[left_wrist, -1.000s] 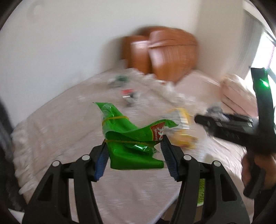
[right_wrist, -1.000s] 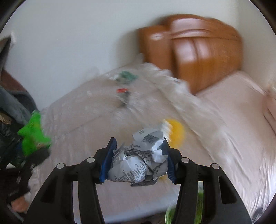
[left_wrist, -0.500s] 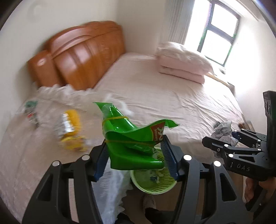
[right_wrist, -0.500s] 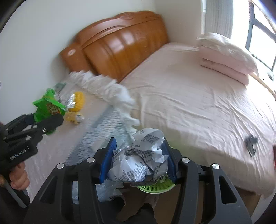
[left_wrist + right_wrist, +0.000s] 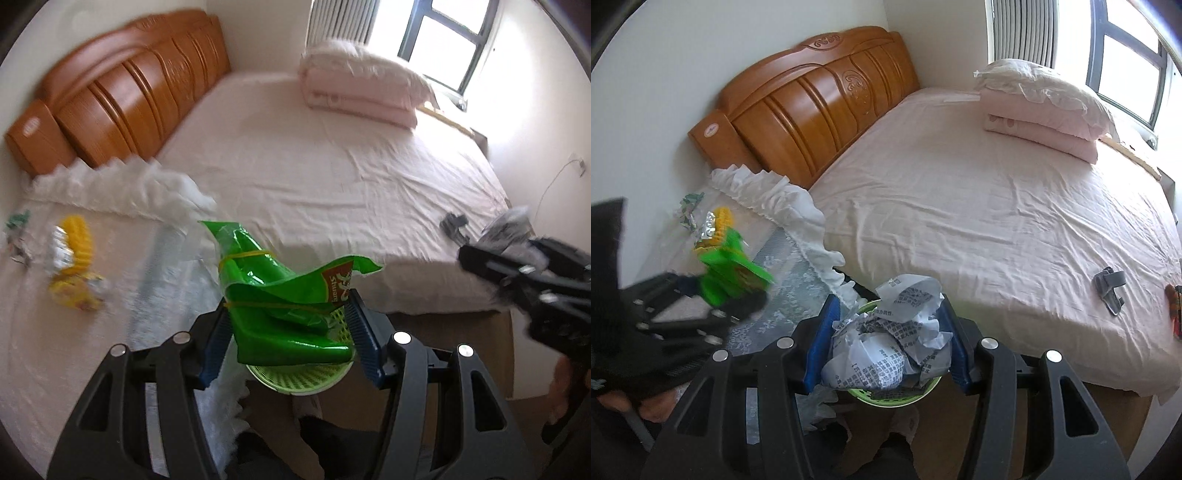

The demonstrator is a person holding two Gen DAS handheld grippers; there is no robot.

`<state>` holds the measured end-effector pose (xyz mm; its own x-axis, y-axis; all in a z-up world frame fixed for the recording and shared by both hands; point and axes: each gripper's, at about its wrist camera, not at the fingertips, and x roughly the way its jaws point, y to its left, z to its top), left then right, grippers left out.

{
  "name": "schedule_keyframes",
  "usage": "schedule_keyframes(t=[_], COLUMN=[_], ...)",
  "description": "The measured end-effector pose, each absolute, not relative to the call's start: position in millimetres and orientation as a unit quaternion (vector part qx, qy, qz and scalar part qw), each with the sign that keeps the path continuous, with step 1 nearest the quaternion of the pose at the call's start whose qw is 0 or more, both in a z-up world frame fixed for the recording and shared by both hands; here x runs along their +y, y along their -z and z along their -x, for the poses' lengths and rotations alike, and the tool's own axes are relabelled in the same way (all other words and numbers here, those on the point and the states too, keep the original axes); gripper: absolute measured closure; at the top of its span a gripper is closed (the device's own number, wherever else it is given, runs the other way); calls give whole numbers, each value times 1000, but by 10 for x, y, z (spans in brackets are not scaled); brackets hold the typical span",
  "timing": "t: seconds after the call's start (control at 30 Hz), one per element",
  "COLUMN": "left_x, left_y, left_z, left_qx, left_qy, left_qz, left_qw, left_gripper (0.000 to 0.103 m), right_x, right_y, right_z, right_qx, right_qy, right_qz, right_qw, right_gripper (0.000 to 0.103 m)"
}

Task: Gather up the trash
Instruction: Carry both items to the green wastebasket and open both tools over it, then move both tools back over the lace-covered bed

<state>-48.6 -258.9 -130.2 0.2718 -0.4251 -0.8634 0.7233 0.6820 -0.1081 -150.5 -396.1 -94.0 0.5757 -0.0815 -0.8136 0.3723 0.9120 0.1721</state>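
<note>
Left gripper is clamped on a crumpled green snack bag bound with thin yellow bands, its blue pads pressing both sides, and the bag hangs directly above a lime-green mesh basket on the floor between the lace-covered counter and the bed. Right gripper is clamped on a ball of crumpled printed paper, which likewise sits over the same basket, whose rim shows just below the paper. On the counter, near the wall, lie a yellow wrapper with silver foil and some small greenish scraps. Folded pink bedding with a pillow rests at the far side of the bed by the window, and a small grey object lies on the sheet near the bed's near edge.
</note>
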Motion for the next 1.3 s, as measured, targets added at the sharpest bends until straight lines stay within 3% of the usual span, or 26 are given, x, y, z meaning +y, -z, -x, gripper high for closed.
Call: schedule_keyframes(t=[0.03,0.1,0.2,0.33,0.4,0.63,1.0,1.03,1.13,1.17,1.3], left_x=[-2672,-2791,-2942,-3080,-3061,-2881,-2264,-2186,-1991,-1920,-1694], left_y=[1439,1687,2166,2814,2897,2324,1145,1065,931,889,800], left_z=[484,466,449,472,466,458,333,327,306,294,223], left_qx=[494,518,558,609,617,547,449,443,432,429,426], left_qy=[373,384,385,345,334,317,245,239,223,217,200], left_qz=[-159,-161,-165,-188,-184,-144,-103,-98,-89,-84,-68], left_qw=[769,747,717,689,688,761,853,859,869,873,880], left_gripper=[45,33,23,22,22,8,8,8,8,8,8], right_x=[-3976,-4014,-4048,-4090,-4123,-4213,-3944,-3907,-3736,-3690,-3507], right_y=[953,993,1087,1186,1226,1283,1799,1886,2242,2338,2698], right_z=[1506,1502,1489,1494,1502,1478,1002,952,764,723,533], right_qx=[443,448,460,472,476,478,511,517,552,563,616], right_qy=[129,127,122,117,117,118,73,69,77,82,81], right_qz=[-164,-162,-159,-157,-157,-158,-159,-160,-146,-138,-113], right_qw=[872,870,865,859,857,856,842,838,817,811,776], right_gripper=[49,49,49,49,49,48,44,39,9,4,4])
